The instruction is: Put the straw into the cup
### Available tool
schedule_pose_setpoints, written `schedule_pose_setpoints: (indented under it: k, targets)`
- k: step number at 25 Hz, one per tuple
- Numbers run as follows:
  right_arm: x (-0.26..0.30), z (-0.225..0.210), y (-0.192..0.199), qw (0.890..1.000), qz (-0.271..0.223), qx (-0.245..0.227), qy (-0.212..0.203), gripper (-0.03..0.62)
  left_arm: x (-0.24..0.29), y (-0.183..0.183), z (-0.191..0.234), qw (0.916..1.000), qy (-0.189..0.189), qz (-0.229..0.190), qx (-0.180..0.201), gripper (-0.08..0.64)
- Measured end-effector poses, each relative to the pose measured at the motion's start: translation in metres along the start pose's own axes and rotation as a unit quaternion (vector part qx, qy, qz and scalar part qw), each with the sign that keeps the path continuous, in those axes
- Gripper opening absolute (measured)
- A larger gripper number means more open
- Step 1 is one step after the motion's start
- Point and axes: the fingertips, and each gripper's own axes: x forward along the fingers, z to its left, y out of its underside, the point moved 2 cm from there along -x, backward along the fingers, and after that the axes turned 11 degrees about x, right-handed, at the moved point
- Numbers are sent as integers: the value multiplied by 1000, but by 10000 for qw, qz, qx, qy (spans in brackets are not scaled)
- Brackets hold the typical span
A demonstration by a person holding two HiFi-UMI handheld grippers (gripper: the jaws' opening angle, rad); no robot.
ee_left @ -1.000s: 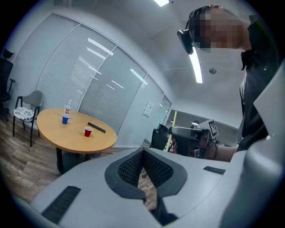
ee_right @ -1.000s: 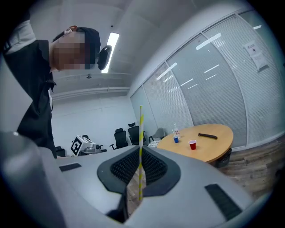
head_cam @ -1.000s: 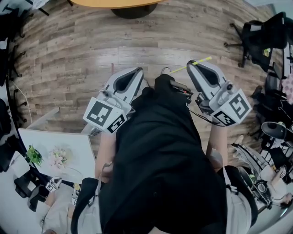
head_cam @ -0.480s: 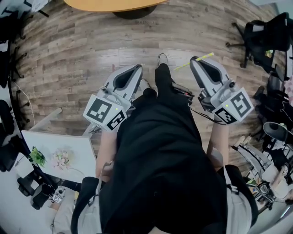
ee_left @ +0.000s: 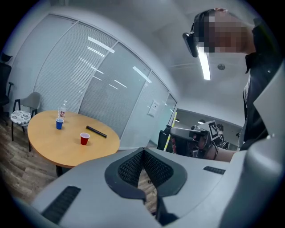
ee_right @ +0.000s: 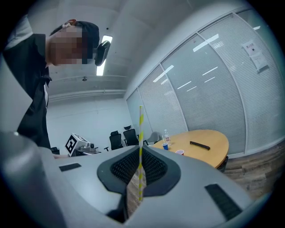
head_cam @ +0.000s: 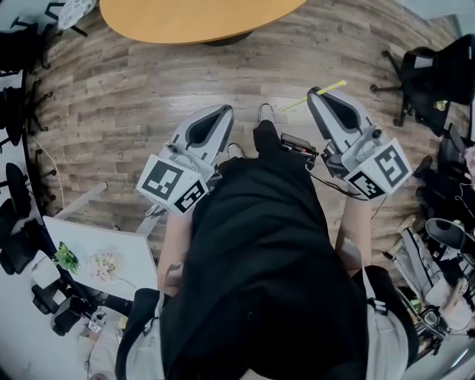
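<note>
A wood-plank floor (head_cam: 111, 111) is noted. A round wooden tabletop (head_cam: 193, 18) is set before blind-covered glass partitions (ee_left: 67, 80). Black office chairs (ee_right: 116, 139) are seen; a ceiling strip light (ee_left: 205, 67) is lit.

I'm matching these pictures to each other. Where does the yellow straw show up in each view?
Head view: straw crosses the tip of the right gripper, upper right.
Left gripper view: probably the straw, a thin yellow line right of centre.
Right gripper view: straw upright at centre, clamped between the jaws.
Shared landmark: round wooden table.
</note>
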Motion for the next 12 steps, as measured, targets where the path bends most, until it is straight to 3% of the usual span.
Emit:
schedule_pose_setpoints:
  k: [12]
  targets:
    - [3, -90, -38, 9996, 133, 62, -246, 28, 98, -25, 2, 9997, -191, 118, 68, 12]
